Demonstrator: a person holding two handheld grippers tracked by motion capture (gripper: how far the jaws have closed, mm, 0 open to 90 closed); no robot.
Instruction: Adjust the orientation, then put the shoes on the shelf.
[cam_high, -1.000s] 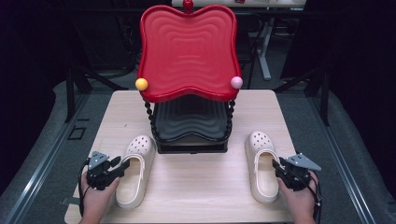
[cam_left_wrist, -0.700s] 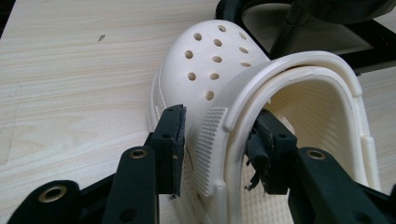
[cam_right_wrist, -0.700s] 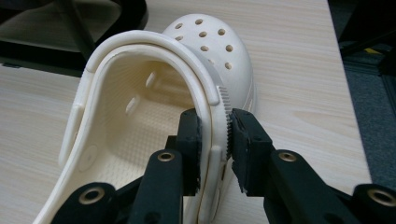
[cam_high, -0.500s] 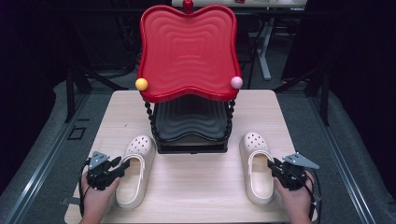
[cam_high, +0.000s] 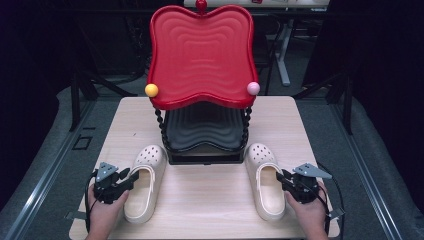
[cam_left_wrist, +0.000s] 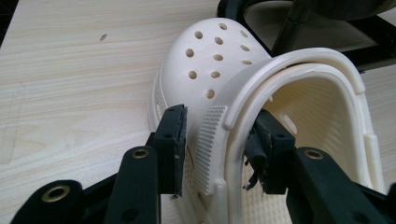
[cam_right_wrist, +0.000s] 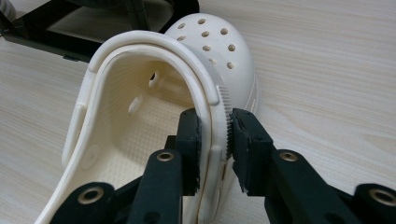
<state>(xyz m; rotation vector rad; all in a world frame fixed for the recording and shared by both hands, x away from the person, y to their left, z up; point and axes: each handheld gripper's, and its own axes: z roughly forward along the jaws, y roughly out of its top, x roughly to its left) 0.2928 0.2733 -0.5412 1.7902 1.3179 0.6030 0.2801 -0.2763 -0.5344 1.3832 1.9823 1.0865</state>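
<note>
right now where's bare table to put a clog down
Free: the wide strip of table between the left clog and the right clog, in front of the black shelf; also the far corners beside the red tray stand. Crowded: the outer near edges, where the tongs straddle each clog's wall.

Support: pale wooden rectangular table (cam_high: 210, 205), light grain.
Back centre: black-framed stand with red wavy top tray and black lower tray (cam_high: 202, 135), base on the tabletop.
Left front: cream perforated foam clog (cam_high: 145, 182), toe toward the stand.
Right front: second cream foam clog (cam_high: 264, 182), toe toward the stand.
</note>
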